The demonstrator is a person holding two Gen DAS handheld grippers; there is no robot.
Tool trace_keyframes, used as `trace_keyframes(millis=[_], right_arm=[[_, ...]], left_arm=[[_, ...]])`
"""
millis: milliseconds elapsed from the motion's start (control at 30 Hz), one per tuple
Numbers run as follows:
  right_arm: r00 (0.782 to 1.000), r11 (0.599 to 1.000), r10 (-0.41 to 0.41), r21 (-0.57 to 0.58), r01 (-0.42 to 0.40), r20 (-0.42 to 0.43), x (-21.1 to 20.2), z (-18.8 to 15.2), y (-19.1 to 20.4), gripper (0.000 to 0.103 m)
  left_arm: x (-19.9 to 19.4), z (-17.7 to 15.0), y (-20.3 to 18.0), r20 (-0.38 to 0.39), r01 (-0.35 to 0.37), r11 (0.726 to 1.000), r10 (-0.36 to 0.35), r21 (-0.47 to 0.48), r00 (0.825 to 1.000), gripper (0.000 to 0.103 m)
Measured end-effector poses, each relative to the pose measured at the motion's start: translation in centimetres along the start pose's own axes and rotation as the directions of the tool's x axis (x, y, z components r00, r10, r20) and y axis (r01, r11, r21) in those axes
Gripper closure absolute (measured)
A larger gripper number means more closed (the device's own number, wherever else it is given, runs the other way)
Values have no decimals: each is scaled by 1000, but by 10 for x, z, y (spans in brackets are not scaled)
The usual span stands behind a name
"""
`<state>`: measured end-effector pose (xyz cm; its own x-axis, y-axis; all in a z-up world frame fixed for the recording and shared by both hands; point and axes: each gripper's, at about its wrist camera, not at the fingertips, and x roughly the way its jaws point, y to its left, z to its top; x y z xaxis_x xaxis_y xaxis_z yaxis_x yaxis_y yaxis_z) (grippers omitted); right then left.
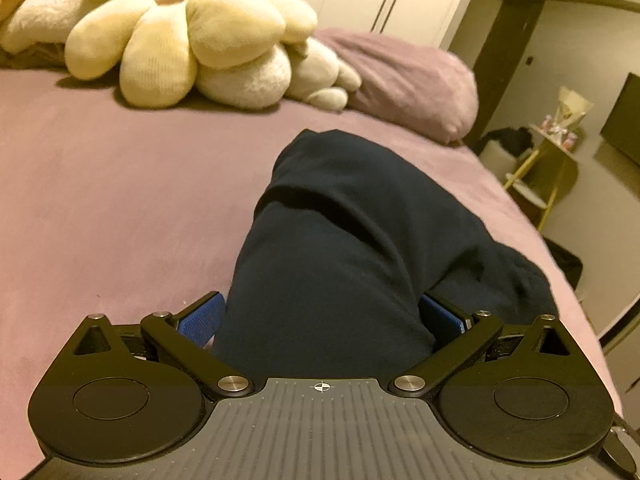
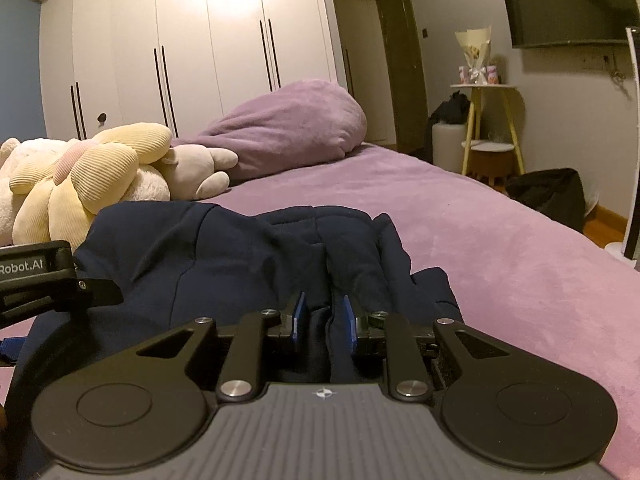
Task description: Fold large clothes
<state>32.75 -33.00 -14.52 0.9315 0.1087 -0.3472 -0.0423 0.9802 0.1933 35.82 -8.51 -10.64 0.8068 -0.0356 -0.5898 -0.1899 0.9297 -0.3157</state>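
Garment [image 1: 340, 240]: dark navy, bunched on the bed [image 1: 120, 200], ahead of both tools.
Left tool [image 1: 322, 320]: fingers wide apart, a thick fold between them; grip uncertain.
Right tool [image 2: 323, 322]: clamped on a ridge, likely to lift it.

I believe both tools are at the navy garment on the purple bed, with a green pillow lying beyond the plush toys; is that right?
Not quite: the pillow is purple, as the right wrist view shows. Both the left tool and right tool are at the navy garment on the purple bed, beyond the plush toys.
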Motion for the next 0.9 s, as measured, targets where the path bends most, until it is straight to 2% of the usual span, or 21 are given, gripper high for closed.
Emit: trace_keyframes(millis=[67, 167, 233, 300, 367, 400, 433, 467, 500, 533, 567, 633, 667, 700, 767, 833, 900], right_arm=[[1000, 1000, -10, -17, 10, -23, 7, 1, 3, 83], [999, 1000, -11, -26, 10, -53, 13, 6, 5, 82], [997, 1000, 10, -3, -10, -75, 11, 11, 1, 81], [988, 996, 75, 47, -69, -135, 7, 24, -11, 77], [965, 976, 191, 139, -167, -182, -5, 37, -36, 65], [953, 959, 241, 196, -204, -185, -15, 41, -51, 63], [947, 947, 260, 243, -212, -189, -25, 43, -67, 54], [949, 944, 242, 274, -182, -202, -33, 45, -83, 41], [949, 937, 236, 306, -166, -208, -39, 44, -99, 40], [939, 916, 264, 363, -172, -220, -40, 42, -117, 40], [918, 878, 316, 440, -187, -240, -36, 37, -134, 40], [849, 737, 465, 641, -215, -250, -19, 21, -162, 38], [813, 658, 535, 717, -230, -230, -10, 12, -170, 34], [795, 605, 571, 760, -236, -207, -3, 6, -173, 32], [804, 620, 552, 753, -220, -219, 6, 2, -170, 31], [803, 661, 539, 718, -217, -254, 15, 2, -159, 30], [804, 711, 523, 665, -230, -282, 21, 6, -146, 31]], left_arm=[[3, 4, 2, -25, 6, 1000, -6, -16, 1000, 0], [-2, 11, 12, -62, 53, 997, -56, -50, 997, 0], [-6, 21, 28, -127, 120, 990, -129, -72, 983, 0], [-13, 29, 49, -183, 188, 977, -204, -104, 962, 0], [-24, 35, 73, -218, 240, 963, -262, -122, 940, 0], [-28, 36, 82, -224, 260, 958, -281, -121, 933, 0], [-31, 37, 88, -233, 274, 954, -295, -120, 927, 0], [-30, 36, 92, -248, 289, 950, -311, -121, 917, 0], [-27, 34, 95, -263, 307, 943, -331, -128, 906, 0], [-24, 32, 96, -268, 319, 937, -347, -145, 898, 0], [-20, 29, 96, -270, 327, 930, -362, -169, 892, 0], [-8, 23, 95, -264, 356, 899, -419, -255, 869, 0], [-3, 21, 94, -262, 363, 888, -435, -281, 861, 0], [3, 18, 91, -261, 364, 881, -443, -302, 857, 0], [12, 15, 86, -258, 349, 888, -428, -300, 866, 0], [16, 15, 83, -252, 342, 888, -423, -308, 870, 0], [14, 17, 79, -255, 345, 896, -416, -281, 873, 7]])
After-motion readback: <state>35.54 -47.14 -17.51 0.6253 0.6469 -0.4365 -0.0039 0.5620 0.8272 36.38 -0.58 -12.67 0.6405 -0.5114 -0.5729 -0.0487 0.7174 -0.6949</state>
